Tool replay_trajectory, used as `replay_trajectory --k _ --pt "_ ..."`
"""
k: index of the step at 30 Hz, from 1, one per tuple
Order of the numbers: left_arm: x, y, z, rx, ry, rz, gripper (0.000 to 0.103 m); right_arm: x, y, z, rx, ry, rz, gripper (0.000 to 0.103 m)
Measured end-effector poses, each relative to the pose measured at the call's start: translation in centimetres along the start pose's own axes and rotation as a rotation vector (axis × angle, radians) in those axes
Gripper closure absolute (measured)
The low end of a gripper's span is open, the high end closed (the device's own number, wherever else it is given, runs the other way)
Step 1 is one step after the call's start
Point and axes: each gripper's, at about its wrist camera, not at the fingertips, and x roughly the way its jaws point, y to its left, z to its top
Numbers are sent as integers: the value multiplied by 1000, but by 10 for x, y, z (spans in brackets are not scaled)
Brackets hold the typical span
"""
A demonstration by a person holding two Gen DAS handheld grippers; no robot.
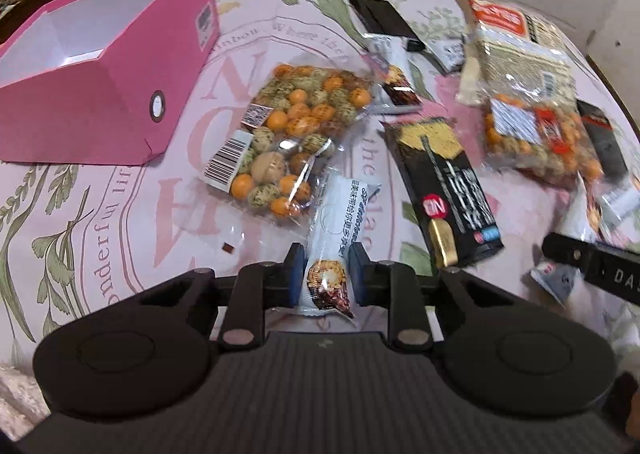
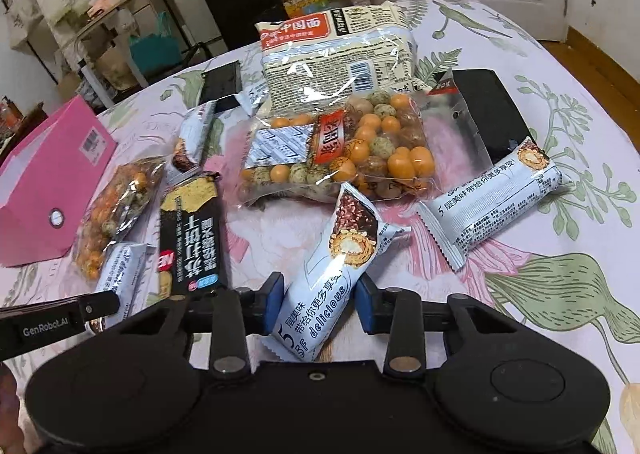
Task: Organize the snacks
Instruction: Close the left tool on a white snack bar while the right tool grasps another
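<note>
My left gripper (image 1: pixel 326 268) is shut on a pale blue snack bar (image 1: pixel 334 238) low over the table. My right gripper (image 2: pixel 320 300) is shut on a second pale blue snack bar (image 2: pixel 332 274). An open pink box (image 1: pixel 120 65) stands at the left; in the right wrist view it (image 2: pixel 44 173) is at the far left. Loose snacks lie around: two clear bags of orange and green coated nuts (image 1: pixel 288 133) (image 2: pixel 352 149), a black cracker pack (image 1: pixel 444 189), a noodle pack (image 2: pixel 340 57) and another blue bar (image 2: pixel 492 205).
A floral pink cloth (image 1: pixel 100 221) covers the round table. A black phone-like slab (image 1: pixel 384 19) and another black pack (image 2: pixel 492 113) lie at the back. A dark suitcase (image 2: pixel 240 1) and shelves stand beyond the table edge.
</note>
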Motion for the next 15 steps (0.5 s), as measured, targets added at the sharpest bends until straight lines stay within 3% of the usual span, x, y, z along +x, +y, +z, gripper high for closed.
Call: replay_trajectory --k 9,15 --pt "-17 19 -7 -60 33 -107 81 -34 21 0 -117 -10 83 63" --pt "-29 24 -9 -83 64 -163 81 -43 28 2 -128 44 157 63"
